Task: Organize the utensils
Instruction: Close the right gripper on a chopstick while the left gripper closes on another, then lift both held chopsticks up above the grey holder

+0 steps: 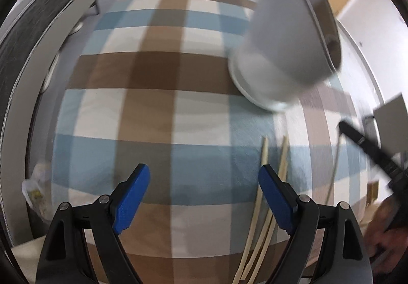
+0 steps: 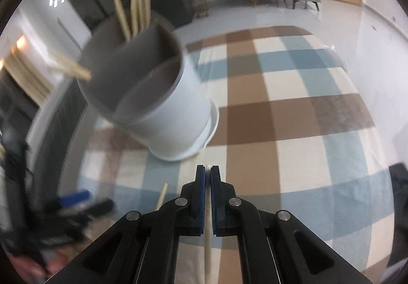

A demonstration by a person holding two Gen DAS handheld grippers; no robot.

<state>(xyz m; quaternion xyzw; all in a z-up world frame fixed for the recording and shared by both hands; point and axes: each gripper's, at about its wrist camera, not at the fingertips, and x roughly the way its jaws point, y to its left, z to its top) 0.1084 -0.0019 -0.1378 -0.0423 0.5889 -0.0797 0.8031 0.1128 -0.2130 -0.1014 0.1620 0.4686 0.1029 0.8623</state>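
One white utensil holder (image 2: 163,105) stands on the checked tablecloth (image 2: 280,115) covering the tabletop, its inside split by a divider. In the right wrist view it sits at far left of the right tongs (image 2: 207,171). Four pale wooden chopsticks (image 2: 139,11) stand upright in its far compartment, and one more blurred bundle of wooden sticks (image 2: 70,65) crosses its left rim; how many are in that bundle cannot be told.

The right tongs are closed on a single chopstick (image 2: 208,243), which runs down between the blue pads toward the near edge of the frame. Just left of them, one loose chopstick tip (image 2: 162,196) lies on the cloth. Further left, blurred, is the left tongs' blue pad.

In the left wrist view the left tongs (image 1: 204,194) stand wide apart with nothing between the blue pads (image 1: 131,197). Loose chopsticks (image 1: 262,207), about four though blur makes the count uncertain, lie on the cloth by the right pad, partly passing behind it. The holder (image 1: 285,36) stands far and to the right of these tongs, well apart from them.
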